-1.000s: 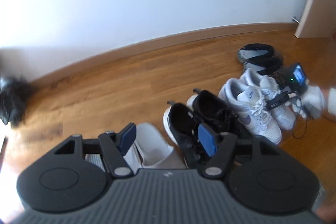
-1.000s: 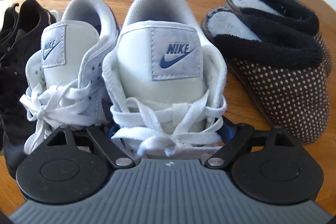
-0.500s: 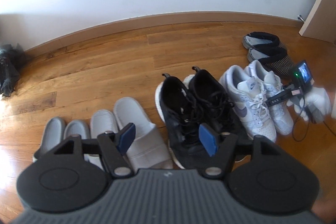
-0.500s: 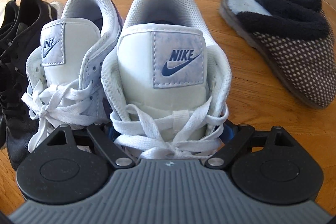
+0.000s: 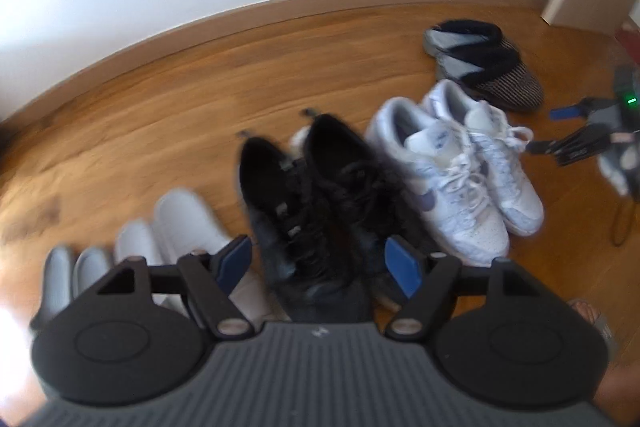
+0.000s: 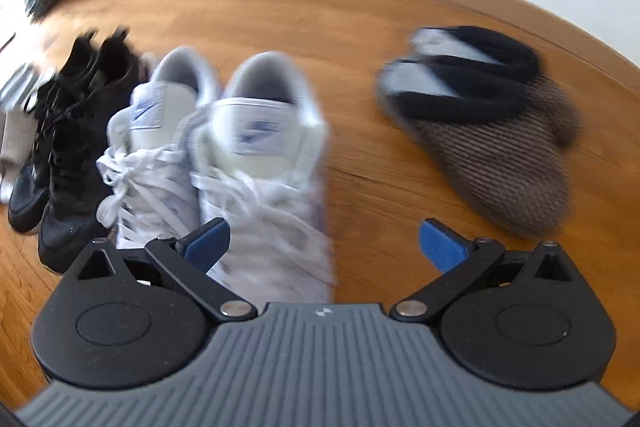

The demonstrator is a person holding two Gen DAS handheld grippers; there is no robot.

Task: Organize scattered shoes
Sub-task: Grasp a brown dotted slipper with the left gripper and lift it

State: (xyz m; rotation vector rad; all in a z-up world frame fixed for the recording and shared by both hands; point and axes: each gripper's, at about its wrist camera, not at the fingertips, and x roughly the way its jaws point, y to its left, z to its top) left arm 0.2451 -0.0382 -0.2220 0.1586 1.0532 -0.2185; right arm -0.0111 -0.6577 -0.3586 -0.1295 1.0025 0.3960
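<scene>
Both tongs are opening, gripping nothing — left tongs (image 5: 318, 261) over black sneakers (image 5: 316, 195), right tongs (image 6: 324, 245) above white sneakers (image 6: 224, 163).

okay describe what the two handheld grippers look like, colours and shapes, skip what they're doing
Both match: a ribbed grey body with a small white logo, two round black discs, black linkage arms with silver pivot pins, and blue pads on the fingertips. See the left gripper and right gripper. From the side, the right gripper shows a green light and a trailing black cable.
</scene>
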